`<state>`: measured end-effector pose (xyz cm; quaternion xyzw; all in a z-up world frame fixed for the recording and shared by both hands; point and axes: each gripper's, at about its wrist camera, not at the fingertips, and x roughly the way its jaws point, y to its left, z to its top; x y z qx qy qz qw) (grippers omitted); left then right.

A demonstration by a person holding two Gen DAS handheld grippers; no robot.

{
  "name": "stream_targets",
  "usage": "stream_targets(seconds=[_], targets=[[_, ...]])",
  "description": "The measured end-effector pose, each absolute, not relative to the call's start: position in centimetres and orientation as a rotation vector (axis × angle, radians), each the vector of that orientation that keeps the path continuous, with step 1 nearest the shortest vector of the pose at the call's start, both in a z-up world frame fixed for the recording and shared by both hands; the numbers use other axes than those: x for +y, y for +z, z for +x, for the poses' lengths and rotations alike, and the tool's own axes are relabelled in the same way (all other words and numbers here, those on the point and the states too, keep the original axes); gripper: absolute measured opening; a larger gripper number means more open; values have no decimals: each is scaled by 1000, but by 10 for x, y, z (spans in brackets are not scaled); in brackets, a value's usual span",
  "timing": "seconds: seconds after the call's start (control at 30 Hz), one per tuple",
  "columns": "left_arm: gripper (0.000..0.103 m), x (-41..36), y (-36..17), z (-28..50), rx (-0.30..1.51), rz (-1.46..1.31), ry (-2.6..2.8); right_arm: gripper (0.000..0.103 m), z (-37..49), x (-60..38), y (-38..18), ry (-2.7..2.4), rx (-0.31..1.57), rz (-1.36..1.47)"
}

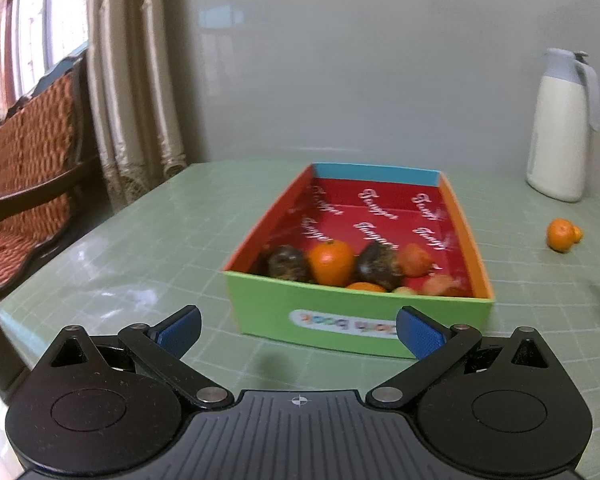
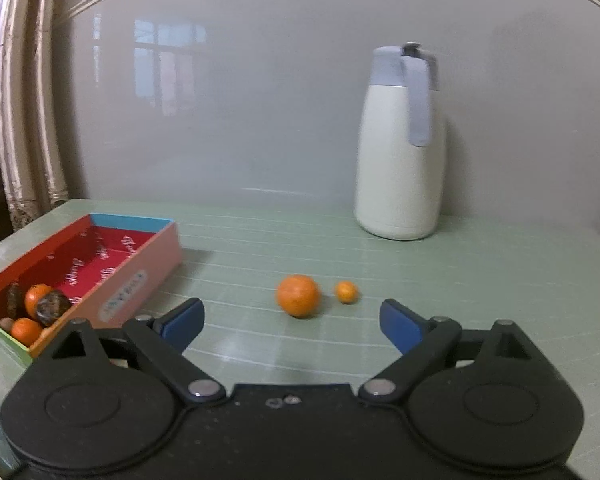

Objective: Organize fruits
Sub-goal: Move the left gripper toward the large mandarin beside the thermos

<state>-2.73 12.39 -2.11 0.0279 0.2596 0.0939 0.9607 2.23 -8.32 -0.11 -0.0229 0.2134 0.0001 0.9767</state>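
A colourful cardboard box [image 1: 356, 320] with a red lining stands on the green table, its green end wall just beyond my left gripper [image 1: 299, 332], which is open and empty. Inside lie several fruits: an orange [image 1: 331, 262], two dark brown fruits [image 1: 286, 262] and smaller pieces near the front wall. In the right wrist view the same box [image 2: 132, 276] sits at the left. An orange [image 2: 298, 295] and a small kumquat [image 2: 346, 292] rest on the table just ahead of my right gripper [image 2: 292, 324], open with nothing between its blue pads [image 2: 400, 326].
A white thermos jug [image 2: 400, 160] with a grey lid stands against the back wall at the right. A wooden chair [image 1: 28, 160] with an orange cushion and curtains [image 1: 132, 80] are left of the green table [image 1: 140, 240]. The loose orange [image 1: 560, 234] also shows at the left view's right edge.
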Motion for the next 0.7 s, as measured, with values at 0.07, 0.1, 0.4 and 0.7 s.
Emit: stream_targets(seconds=[0.07, 0.1, 0.4, 0.7], targets=[[103, 116, -19, -26, 521, 67, 172, 95, 19, -89, -1, -12, 428, -44], [103, 112, -18, -26, 519, 72, 163, 95, 18, -93, -2, -21, 429, -44], [103, 72, -1, -16, 485, 110, 65, 95, 6, -119, -3, -81, 431, -28], [103, 24, 9, 1, 461, 170, -37, 95, -5, -146, -6, -146, 435, -11]])
